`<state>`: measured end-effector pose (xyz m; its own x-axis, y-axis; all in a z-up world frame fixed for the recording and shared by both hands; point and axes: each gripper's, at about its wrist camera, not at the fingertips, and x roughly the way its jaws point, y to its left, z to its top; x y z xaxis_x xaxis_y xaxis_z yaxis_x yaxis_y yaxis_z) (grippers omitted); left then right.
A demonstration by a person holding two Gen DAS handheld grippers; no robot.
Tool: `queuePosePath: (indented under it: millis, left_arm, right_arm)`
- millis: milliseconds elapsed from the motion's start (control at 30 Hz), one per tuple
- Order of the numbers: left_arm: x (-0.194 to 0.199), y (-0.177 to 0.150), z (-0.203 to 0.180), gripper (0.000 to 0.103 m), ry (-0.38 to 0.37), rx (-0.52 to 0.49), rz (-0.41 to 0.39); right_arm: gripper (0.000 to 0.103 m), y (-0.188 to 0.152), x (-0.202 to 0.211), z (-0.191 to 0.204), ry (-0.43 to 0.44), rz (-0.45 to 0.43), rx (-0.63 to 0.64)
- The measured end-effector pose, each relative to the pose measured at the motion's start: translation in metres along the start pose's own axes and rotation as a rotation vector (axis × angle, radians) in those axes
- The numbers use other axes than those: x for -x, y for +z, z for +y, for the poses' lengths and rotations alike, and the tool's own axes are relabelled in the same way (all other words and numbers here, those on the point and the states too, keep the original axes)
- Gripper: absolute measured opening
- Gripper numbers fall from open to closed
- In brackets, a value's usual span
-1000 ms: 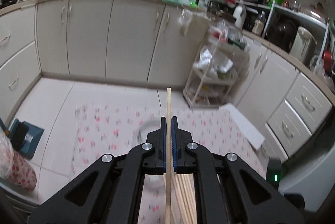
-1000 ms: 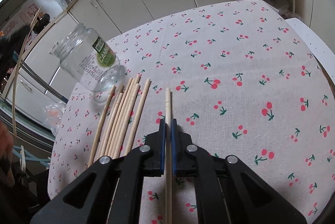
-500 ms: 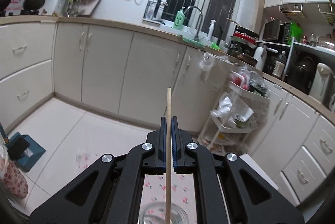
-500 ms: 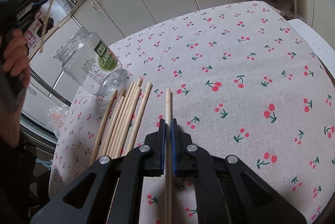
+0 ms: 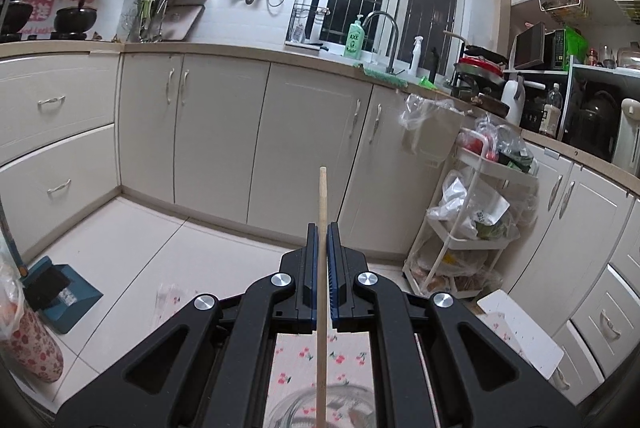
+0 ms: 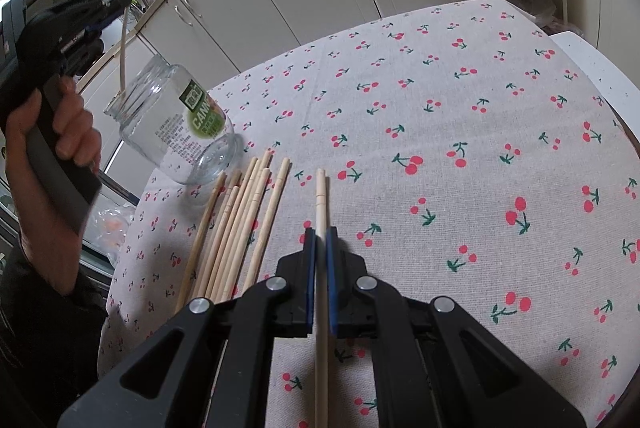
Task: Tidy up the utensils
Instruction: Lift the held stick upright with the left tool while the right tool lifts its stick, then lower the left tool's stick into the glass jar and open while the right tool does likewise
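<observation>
both grippers clamp a chopstick each, loose chopsticks (image 6: 232, 228) beside the glass jar (image 6: 180, 132).

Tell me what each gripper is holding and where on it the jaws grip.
Each holds one chopstick. The left gripper clamps its chopstick near the upper end, lower tip at the jar mouth. The right gripper clamps its chopstick partway along.

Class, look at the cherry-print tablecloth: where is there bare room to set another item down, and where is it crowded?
Free: the tablecloth right of the right gripper out to its far and right edges. Crowded: the near-left corner, with the glass jar and loose chopsticks.
</observation>
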<state>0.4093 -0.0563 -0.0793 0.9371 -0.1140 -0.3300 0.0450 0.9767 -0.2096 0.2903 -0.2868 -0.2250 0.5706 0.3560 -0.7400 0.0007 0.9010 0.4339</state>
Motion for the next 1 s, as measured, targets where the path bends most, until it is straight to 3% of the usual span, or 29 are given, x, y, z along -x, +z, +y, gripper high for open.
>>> queuePosePath:
  millis: [533, 733, 867, 1000]
  left_arm:
    - [0.054, -0.045, 0.002, 0.004, -0.004, -0.151, 0.115]
    - [0.079, -0.054, 0.013, 0.007, -0.008, -0.153, 0.168]
    - [0.103, -0.068, 0.028, 0.017, -0.002, -0.135, 0.196]
    - [0.122, -0.085, 0.048, 0.034, 0.019, -0.103, 0.223]
  right_arm:
    - [0.006, 0.000, 0.001, -0.001, 0.017, 0.001, -0.025]
    - [0.006, 0.002, 0.002, -0.005, 0.025, 0.011, -0.051]
    - [0.006, 0.001, 0.008, 0.000, 0.038, 0.012, -0.068]
    - [0.006, 0.010, 0.026, 0.022, 0.101, -0.057, -0.071]
